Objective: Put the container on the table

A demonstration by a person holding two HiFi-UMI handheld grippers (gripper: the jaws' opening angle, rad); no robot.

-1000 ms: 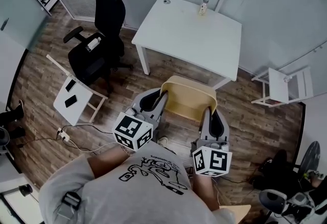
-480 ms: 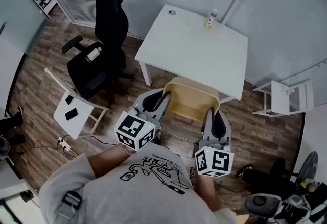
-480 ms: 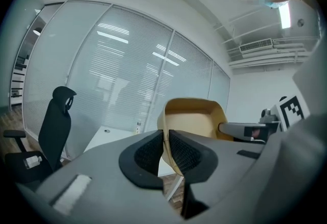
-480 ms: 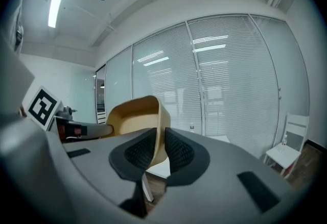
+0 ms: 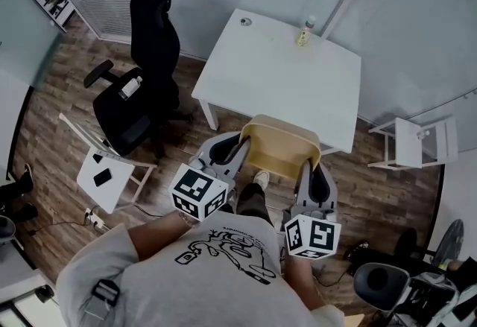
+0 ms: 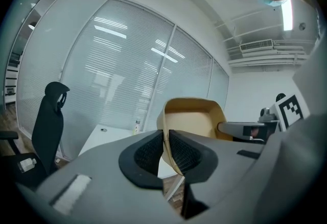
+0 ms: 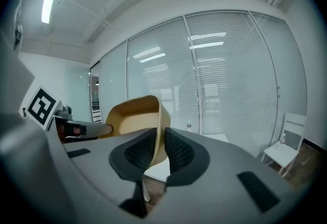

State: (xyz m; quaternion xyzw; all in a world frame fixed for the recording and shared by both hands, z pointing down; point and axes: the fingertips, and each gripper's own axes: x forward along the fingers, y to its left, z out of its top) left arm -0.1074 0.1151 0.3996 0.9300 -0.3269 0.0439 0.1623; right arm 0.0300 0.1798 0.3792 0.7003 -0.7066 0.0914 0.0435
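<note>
A tan plastic container [image 5: 280,147] hangs in the air between my two grippers, just short of the near edge of the white table [image 5: 283,72]. My left gripper [image 5: 240,150] is shut on the container's left wall [image 6: 166,139]. On the opposite side, my right gripper [image 5: 308,167] is shut on the right wall [image 7: 159,139]. The container's open hollow [image 6: 196,116] faces up and looks empty. In the right gripper view the container [image 7: 135,116] shows to the left of the jaws.
A small bottle [image 5: 304,33] stands at the table's far edge. A black office chair [image 5: 141,87] is on the left, with a white folding chair [image 5: 104,169] holding small dark items beside it. Another white chair [image 5: 414,141] stands at the right. Glass walls with blinds lie behind the table.
The person has stepped toward the table with the container held in both grippers. The table's near edge is now closer to the container; a foot shows under it.
</note>
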